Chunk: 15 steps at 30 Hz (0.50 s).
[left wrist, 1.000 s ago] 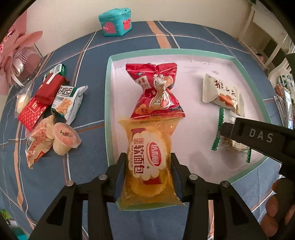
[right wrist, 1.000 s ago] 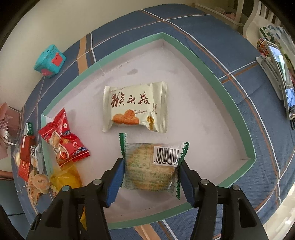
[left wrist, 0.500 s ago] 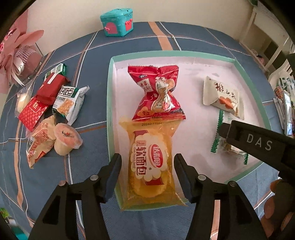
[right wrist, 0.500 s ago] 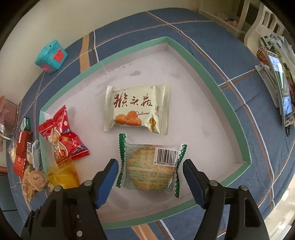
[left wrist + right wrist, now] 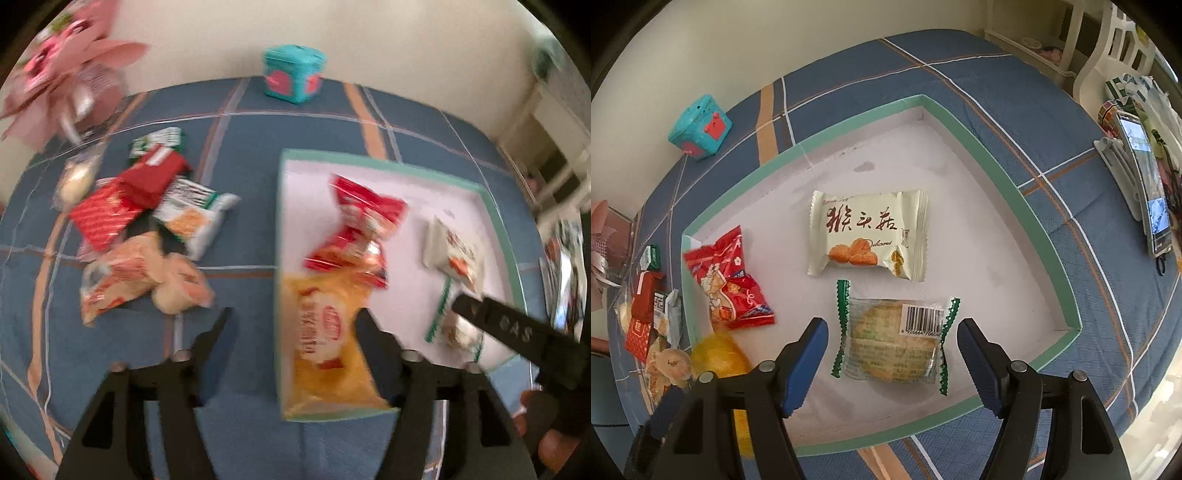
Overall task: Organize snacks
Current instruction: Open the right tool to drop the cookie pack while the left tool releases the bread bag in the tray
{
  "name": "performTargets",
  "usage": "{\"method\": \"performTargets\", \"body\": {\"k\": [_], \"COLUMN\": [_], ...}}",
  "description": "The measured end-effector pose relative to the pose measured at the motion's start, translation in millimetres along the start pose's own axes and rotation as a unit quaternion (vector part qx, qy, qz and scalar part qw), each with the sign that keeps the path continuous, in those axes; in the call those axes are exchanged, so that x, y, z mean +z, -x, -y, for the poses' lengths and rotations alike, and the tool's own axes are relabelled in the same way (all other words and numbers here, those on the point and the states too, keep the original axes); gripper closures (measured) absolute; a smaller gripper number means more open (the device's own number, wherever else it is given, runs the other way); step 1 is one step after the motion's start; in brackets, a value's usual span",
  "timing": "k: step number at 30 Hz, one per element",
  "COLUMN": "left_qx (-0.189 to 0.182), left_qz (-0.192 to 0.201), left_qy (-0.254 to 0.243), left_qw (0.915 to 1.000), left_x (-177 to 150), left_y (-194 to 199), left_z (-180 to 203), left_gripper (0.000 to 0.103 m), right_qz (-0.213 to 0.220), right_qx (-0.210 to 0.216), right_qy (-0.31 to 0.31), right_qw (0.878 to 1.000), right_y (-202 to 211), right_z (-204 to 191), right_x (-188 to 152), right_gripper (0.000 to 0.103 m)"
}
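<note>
4 snacks lie in the tray [image 5: 1004,173]: red bag [image 5: 729,280], yellow bread [image 5: 328,343], cream pack [image 5: 868,236], clear biscuit pack [image 5: 894,343]. the left gripper [image 5: 293,321], its jaws just opened, and the right gripper [image 5: 892,328] are both apart and empty. a pile [image 5: 144,221] waits beside the tray.

The whole left-wrist view is smeared by motion, so the print on the yellow bread packet [image 5: 325,332] cannot be read. The biscuit packet [image 5: 458,328] is partly covered by the right tongs [image 5: 517,332]. The snack pile [image 5: 653,321] is crowded too small to sort — and cut by the left tongs [image 5: 661,417].
</note>
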State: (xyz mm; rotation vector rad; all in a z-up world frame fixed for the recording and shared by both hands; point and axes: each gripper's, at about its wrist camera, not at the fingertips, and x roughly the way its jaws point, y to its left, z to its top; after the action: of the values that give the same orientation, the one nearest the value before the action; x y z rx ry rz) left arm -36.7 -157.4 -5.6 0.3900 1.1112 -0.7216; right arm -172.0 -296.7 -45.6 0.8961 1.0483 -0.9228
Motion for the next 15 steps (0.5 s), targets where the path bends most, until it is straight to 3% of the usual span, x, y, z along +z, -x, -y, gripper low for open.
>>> {"method": "performTargets", "body": {"k": [11,13,15], "left_qx": [0.009,0.020,0.033], "left_qz": [0.017,0.017,0.020], "left_qy": [0.095,0.108,0.119], "left_qw": [0.9953,0.9939,0.9921], "left_x": [4,5,5], "left_y": [7,5,3], "left_z": [-55,-64,-73], "left_gripper": [0.025,0.018,0.017], "right_qz": [0.001,0.000,0.000], "right_qx": [-0.004,-0.005,-0.006], "right_qy": [0.031,0.042,0.054], "right_qw": [1.000,0.999,0.999], "right_y": [4,3,2], "right_z": [-15,-21,-28], "right_x": [-8,-9,-11], "right_gripper": [0.027,0.025,0.018]}}
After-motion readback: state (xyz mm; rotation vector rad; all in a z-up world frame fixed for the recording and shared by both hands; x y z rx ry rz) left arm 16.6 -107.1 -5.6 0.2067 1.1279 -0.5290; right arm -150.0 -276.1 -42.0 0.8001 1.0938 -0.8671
